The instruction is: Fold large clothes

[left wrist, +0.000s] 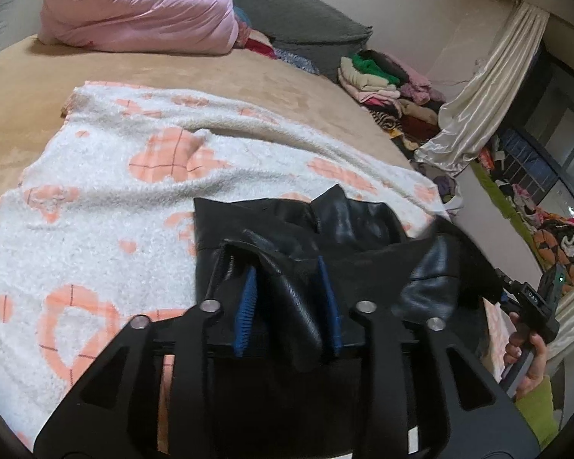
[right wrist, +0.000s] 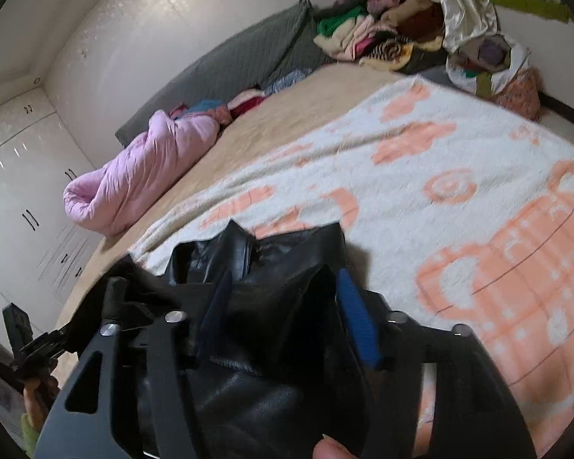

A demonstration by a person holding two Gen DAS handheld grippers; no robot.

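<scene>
Bedding covers the whole work surface: a tan bed sheet (left wrist: pixel 26 122) with a fluffy white blanket (left wrist: pixel 95 206) printed in peach shapes spread over its near part. At the far left of the bed lies a rolled pink quilt (left wrist: pixel 134 11) against a grey headboard cushion (left wrist: pixel 294 19); to the far right a heap of folded clothes (left wrist: pixel 382 80) stands beside a cream satin curtain (left wrist: pixel 478 107), and white wardrobe doors (right wrist: pixel 15 199) fill the left wall in the right wrist view. The black leather garment (left wrist: pixel 344 225) lies bunched on the near edge of the blanket, and both tools meet it there. The left gripper (left wrist: pixel 289 294) has its blue pads parted a little, with a fold of the leather standing up between them — the pads look slack on it rather than pinching. The right gripper (right wrist: pixel 283 317) stands wider, about half open, with a hump of the same garment rising between its fingers and not visibly squeezed. In the left wrist view the right hand (left wrist: pixel 524 359), in a yellow-green sleeve, shows at the far right edge on its handle.
</scene>
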